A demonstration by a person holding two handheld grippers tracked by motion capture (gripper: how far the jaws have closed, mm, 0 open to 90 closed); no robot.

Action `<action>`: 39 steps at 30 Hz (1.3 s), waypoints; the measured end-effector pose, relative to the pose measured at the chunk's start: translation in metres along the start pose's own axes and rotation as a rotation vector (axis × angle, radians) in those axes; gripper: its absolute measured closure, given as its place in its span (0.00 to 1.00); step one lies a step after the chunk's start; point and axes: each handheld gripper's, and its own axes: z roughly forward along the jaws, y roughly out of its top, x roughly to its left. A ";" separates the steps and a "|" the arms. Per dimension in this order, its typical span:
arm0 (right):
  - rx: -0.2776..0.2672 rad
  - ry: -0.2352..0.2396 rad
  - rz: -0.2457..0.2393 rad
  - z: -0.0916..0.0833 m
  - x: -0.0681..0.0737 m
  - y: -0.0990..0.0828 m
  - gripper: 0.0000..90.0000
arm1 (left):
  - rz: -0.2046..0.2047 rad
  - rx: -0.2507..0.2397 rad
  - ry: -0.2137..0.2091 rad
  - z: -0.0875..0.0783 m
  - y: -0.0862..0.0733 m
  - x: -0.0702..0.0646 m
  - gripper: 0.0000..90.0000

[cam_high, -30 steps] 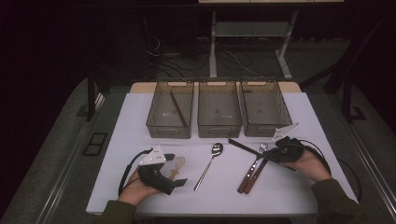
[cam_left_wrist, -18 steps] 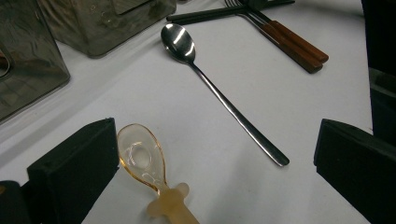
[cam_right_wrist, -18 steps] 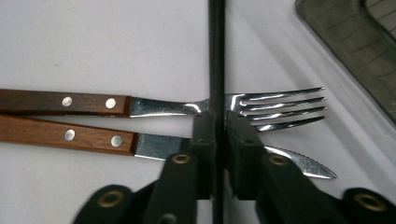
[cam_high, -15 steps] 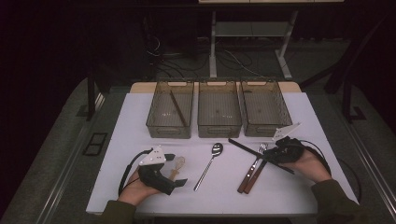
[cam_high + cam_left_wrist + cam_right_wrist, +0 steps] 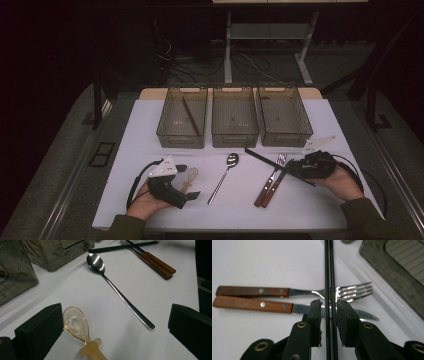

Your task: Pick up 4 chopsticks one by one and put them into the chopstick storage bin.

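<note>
I find the right gripper [image 5: 329, 308] straddling the black chopsticks [image 5: 329, 270], which run straight up between its jaws along its own line of sight; the jaws have just been opening and now stand slightly apart from the pair, not pinching. The chopsticks lie across the fork [image 5: 312, 293] and knife [image 5: 294, 308]. My left gripper [image 5: 115, 322], spread wide, sits well apart by the amber spoon [image 5: 76, 326].
</note>
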 end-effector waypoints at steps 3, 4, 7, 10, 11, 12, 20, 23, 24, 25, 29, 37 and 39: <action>0.002 -0.005 0.011 -0.001 0.000 -0.006 0.84 | 0.003 0.000 -0.001 0.001 0.000 0.000 0.00; 0.002 -0.006 0.012 -0.001 -0.001 -0.007 0.84 | 0.004 0.001 -0.001 0.001 0.000 0.000 0.00; 0.014 -0.003 0.008 0.003 -0.002 -0.007 0.85 | 0.005 0.003 -0.001 0.001 0.000 0.000 0.00; 0.036 0.002 -0.005 0.009 -0.001 -0.006 0.86 | 0.002 0.000 -0.001 0.001 0.000 0.000 0.00; 0.044 0.003 -0.008 0.010 0.000 -0.006 0.87 | 0.002 0.000 -0.002 0.001 0.000 0.000 0.00; 0.051 0.000 -0.014 0.012 0.001 -0.005 0.87 | 0.002 0.000 -0.002 0.001 0.000 0.000 0.00; 0.082 0.003 -0.027 0.018 0.002 -0.006 0.88 | 0.004 0.001 -0.002 0.001 0.000 0.000 0.00; 0.084 0.000 -0.031 0.019 0.002 -0.006 0.88 | 0.003 0.002 -0.002 0.001 0.000 0.000 0.00; 0.084 0.000 -0.031 0.019 0.002 -0.006 0.88 | 0.004 0.002 -0.003 0.001 0.000 0.000 0.00; 0.083 -0.001 -0.033 0.019 0.002 -0.006 0.88 | 0.004 0.003 -0.003 0.001 0.000 0.000 0.00; 0.079 -0.004 -0.036 0.019 0.003 -0.007 0.89 | 0.004 0.002 -0.003 0.001 0.000 0.000 0.00; 0.080 -0.004 -0.044 0.019 0.003 -0.007 0.94 | 0.004 0.002 -0.002 0.001 0.000 0.000 0.00; 0.080 -0.004 -0.043 0.019 0.003 -0.007 0.95 | 0.004 0.002 -0.002 0.001 0.000 0.000 0.00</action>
